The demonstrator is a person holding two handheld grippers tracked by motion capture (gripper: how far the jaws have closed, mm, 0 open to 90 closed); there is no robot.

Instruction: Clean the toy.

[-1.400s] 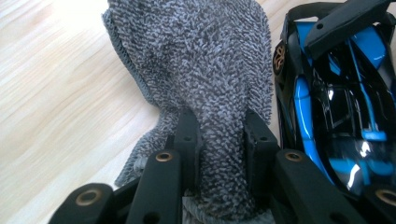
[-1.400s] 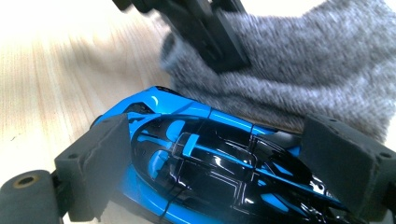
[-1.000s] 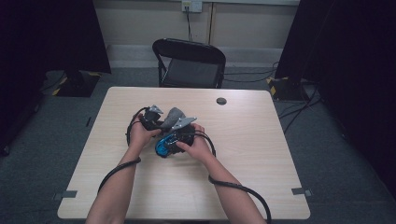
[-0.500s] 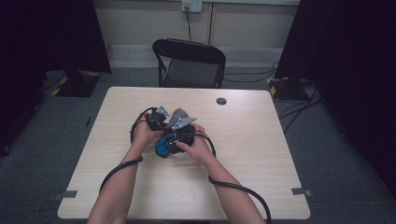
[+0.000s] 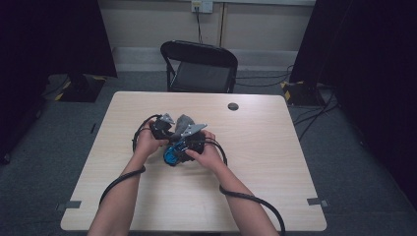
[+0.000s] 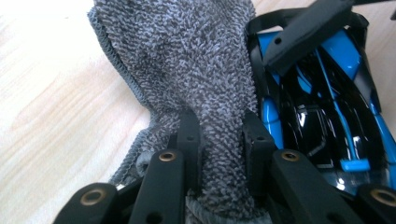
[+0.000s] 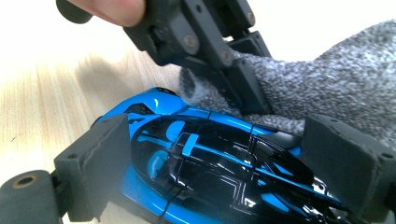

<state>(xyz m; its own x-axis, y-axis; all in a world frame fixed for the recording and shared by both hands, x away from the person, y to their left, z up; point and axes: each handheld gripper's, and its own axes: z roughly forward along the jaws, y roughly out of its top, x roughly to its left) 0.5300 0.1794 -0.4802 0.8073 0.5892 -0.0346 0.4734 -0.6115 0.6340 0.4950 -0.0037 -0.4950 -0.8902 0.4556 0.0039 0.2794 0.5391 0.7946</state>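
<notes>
A glossy blue-and-black toy sports car point(image 7: 205, 172) is held just above the pale wood-grain surface point(image 5: 275, 162), near its centre, at roughly 7 o'clock from the small dark round disc point(image 5: 233, 106) lying toward the far edge. The right hand-held gripper point(image 7: 233, 163) is clamped across the car body, one foam-padded jaw against each flank, so that the car is braced and cannot roll or twist while its upper face is worked.

The left hand-held gripper point(image 6: 219, 140) is closed on a folded grey terry cloth point(image 6: 187, 60); its jaws have just been closing, and the cloth is pinched between them as a narrow neck, with the free end fanning out beyond the tips toward 12 o'clock. In the right gripper view the cloth is seen pressed against the car's roof edge at about 1 o'clock from the car's middle (a placement suited to wiping). The cloth is gripped short, probably so that a firm wad rather than a loose flap is presented to the bodywork.

In the high view both hands are brought together, left hand point(image 5: 147, 142) at 9 o'clock of the car and right hand point(image 5: 209, 155) at 3 o'clock.
</notes>
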